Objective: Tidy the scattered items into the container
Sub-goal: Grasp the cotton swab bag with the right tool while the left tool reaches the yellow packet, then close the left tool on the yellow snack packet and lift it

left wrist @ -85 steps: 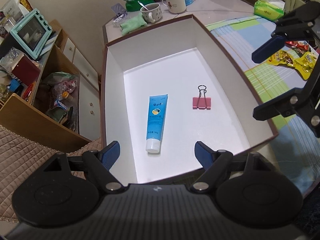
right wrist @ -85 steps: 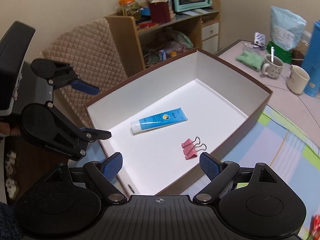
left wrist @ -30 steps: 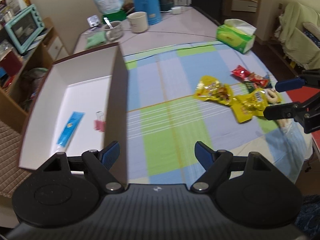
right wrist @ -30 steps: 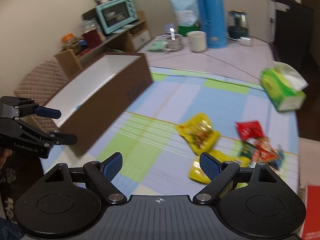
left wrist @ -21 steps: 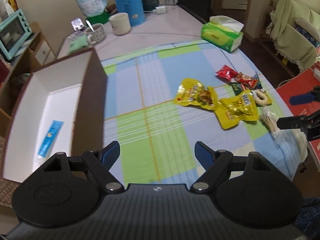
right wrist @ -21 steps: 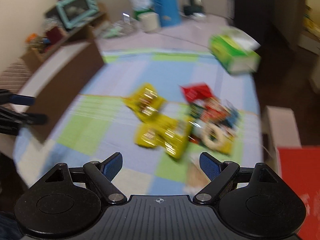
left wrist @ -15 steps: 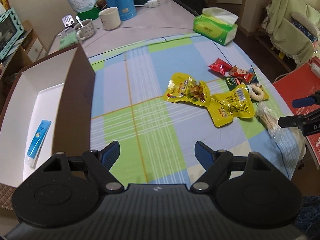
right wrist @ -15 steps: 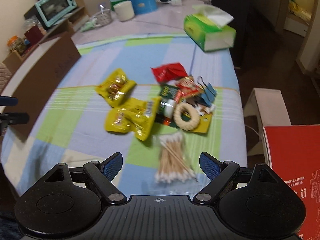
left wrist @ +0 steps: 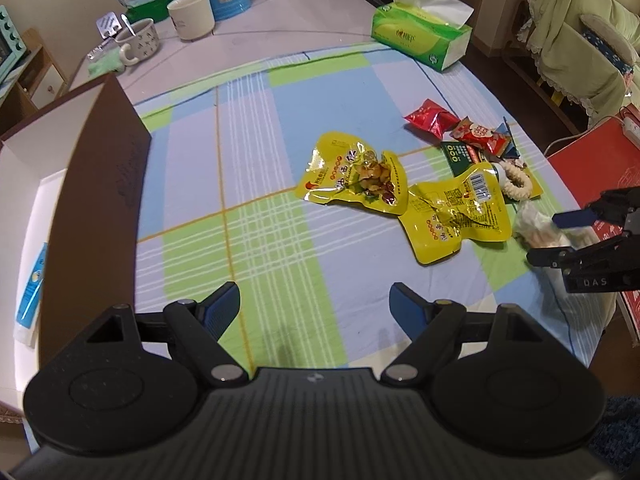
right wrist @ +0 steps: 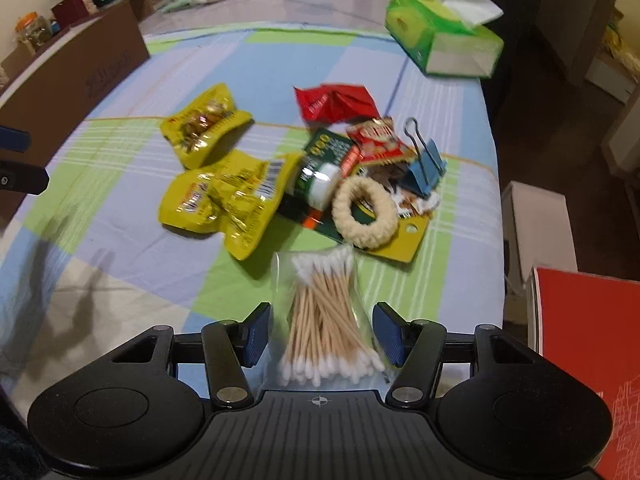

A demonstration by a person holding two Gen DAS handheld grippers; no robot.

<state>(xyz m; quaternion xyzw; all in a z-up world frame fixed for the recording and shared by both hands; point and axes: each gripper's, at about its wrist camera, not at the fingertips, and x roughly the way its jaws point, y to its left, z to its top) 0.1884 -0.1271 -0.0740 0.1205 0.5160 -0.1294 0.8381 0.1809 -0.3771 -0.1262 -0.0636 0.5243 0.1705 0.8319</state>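
1. The bag of cotton swabs [right wrist: 324, 320] lies on the checked cloth [right wrist: 132, 240], between the right gripper [right wrist: 320, 334]'s spread fingers.
2. It looks light, its film probably slippery; pinch mid-bundle.
3. The left gripper [left wrist: 314, 306] hovers, fingers apart, beside the box [left wrist: 100, 184].

Bench cloth [left wrist: 256, 184] between the box [left wrist: 100, 184] and the yellow snack packs [left wrist: 356, 176] lies bare: wide lane for a tool. Box side wall stands tall at the lane's left edge. Right side crowded: red packets [right wrist: 336, 102], blue binder clip [right wrist: 424, 164], woven ring [right wrist: 366, 212] and cotton swab bag [right wrist: 324, 320] overlap or touch. Tissue box [right wrist: 440, 38] blocks the far right corner. Mugs [left wrist: 192, 16] stand beyond the cloth.
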